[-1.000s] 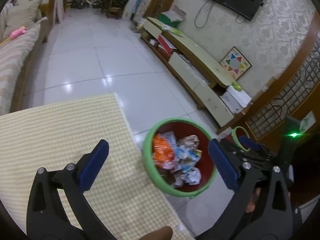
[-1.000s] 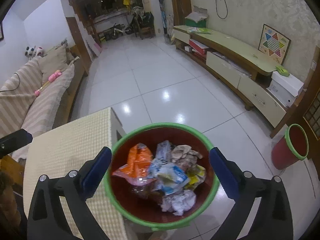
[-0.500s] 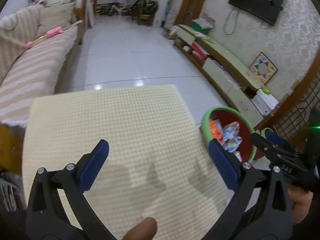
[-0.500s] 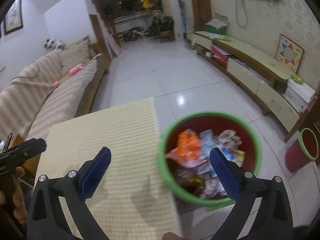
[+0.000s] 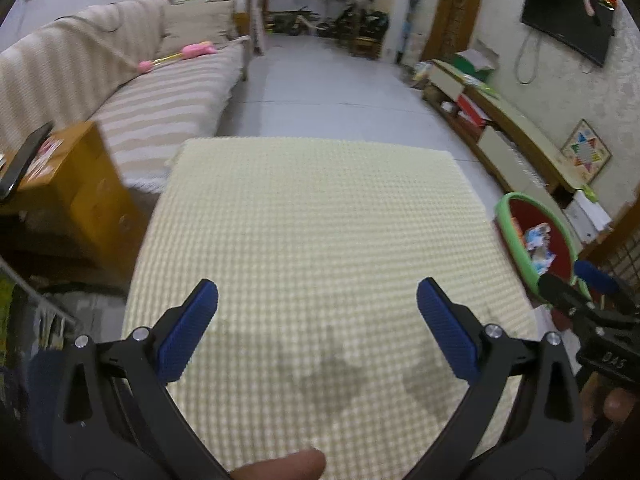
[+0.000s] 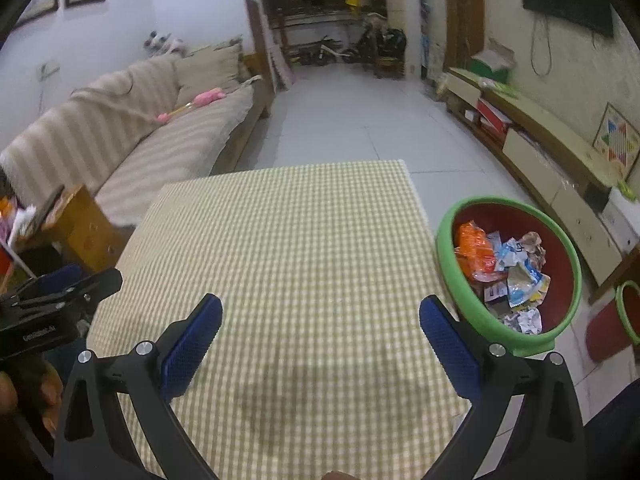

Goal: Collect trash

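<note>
A red bin with a green rim (image 6: 452, 268) (image 5: 506, 220) stands on the floor at the table's right edge, holding crumpled wrappers (image 6: 504, 272), orange, white and blue. My right gripper (image 6: 320, 316) hovers open over the yellow checked tablecloth (image 6: 288, 240), with the bin just right of its right finger. Over the same cloth (image 5: 312, 232), my left gripper (image 5: 318, 300) is open too, with nothing between its blue pads. The right gripper's body (image 5: 588, 316) shows at the far right of the left wrist view. I see no loose trash on the cloth.
A striped sofa (image 6: 132, 128) with a pink toy (image 6: 200, 100) runs along the left. A wooden side table (image 5: 72, 184) stands at the table's left. A long TV cabinet (image 6: 552, 168) lines the right wall; a second red bin (image 6: 608, 320) sits near it. White tiled floor (image 6: 352, 120) stretches ahead.
Both grippers have swung left from above the bin to over the tablecloth. The bin has slid from between the right gripper's fingers to its right side.
</note>
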Demonstrator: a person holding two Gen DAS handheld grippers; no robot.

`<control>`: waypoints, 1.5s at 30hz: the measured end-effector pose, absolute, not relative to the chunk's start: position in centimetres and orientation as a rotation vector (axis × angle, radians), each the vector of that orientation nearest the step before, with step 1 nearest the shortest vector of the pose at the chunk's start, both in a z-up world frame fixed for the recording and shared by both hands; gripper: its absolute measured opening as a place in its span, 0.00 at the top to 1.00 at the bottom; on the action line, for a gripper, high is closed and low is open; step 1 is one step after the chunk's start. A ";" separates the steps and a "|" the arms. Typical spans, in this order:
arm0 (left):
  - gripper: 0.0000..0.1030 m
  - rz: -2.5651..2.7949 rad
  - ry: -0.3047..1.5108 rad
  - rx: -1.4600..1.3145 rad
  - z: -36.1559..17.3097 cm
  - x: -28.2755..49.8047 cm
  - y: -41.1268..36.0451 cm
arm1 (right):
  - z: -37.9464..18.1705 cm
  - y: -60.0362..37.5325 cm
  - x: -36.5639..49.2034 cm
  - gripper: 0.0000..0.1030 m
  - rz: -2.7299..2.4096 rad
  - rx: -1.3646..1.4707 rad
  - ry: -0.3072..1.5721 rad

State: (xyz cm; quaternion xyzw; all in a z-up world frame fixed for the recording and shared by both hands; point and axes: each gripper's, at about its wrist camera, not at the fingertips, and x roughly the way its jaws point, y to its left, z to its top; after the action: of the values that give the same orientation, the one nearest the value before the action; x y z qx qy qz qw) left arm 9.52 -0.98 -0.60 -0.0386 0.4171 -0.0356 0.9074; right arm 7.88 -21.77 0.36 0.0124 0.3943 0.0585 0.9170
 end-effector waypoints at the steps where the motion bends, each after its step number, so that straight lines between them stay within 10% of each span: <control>1: 0.05 -0.064 0.856 -0.082 -0.9 9.0 -0.6 | 0.3 -21.5 7.7 0.07 0.116 0.014 0.809; 45: 0.05 0.003 0.751 -0.026 -3.8 6.5 1.4 | -1.5 -21.4 5.9 0.07 0.029 -0.008 0.669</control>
State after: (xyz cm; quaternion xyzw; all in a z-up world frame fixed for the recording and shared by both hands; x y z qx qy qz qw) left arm 6.48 1.41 -3.78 -0.0129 0.3669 0.0016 0.9302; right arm 5.86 -21.44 -1.48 -0.0037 0.3282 0.0144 0.9445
